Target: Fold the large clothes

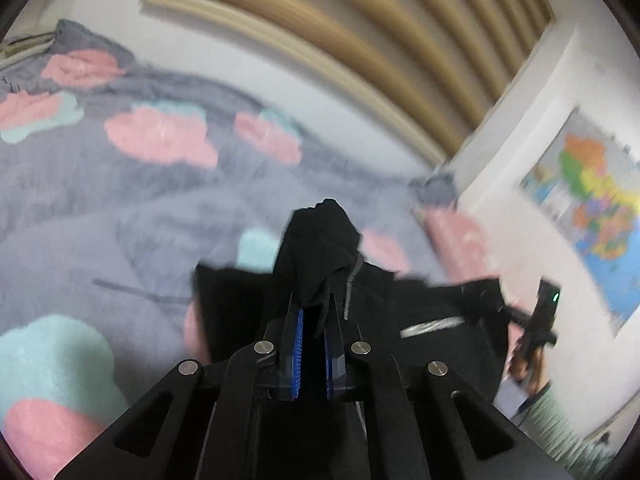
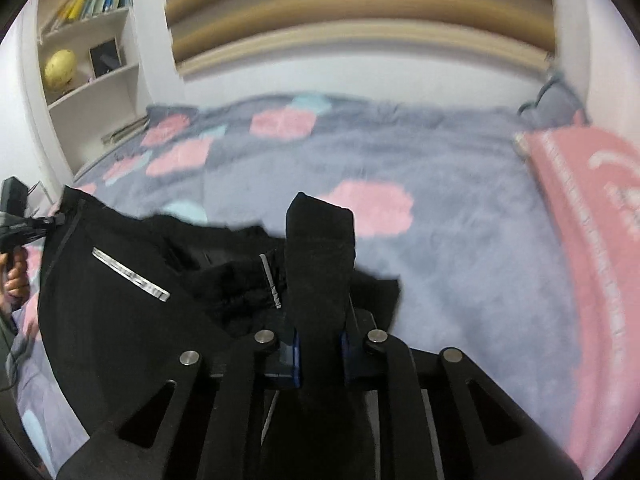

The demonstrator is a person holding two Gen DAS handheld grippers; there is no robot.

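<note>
A large black garment with a silver strip hangs between my two grippers above the bed. My left gripper is shut on a bunched fold of the black cloth, which sticks up past the blue pads. My right gripper is shut on another thick fold of the same garment; its silver strip lies to the left. Each view shows the other gripper at the garment's far corner, held in a hand.
Below is a bed with a grey blanket with pink and teal cloud shapes. A pink pillow lies at the right. A slatted wooden headboard, a white bookshelf and a wall map stand around it.
</note>
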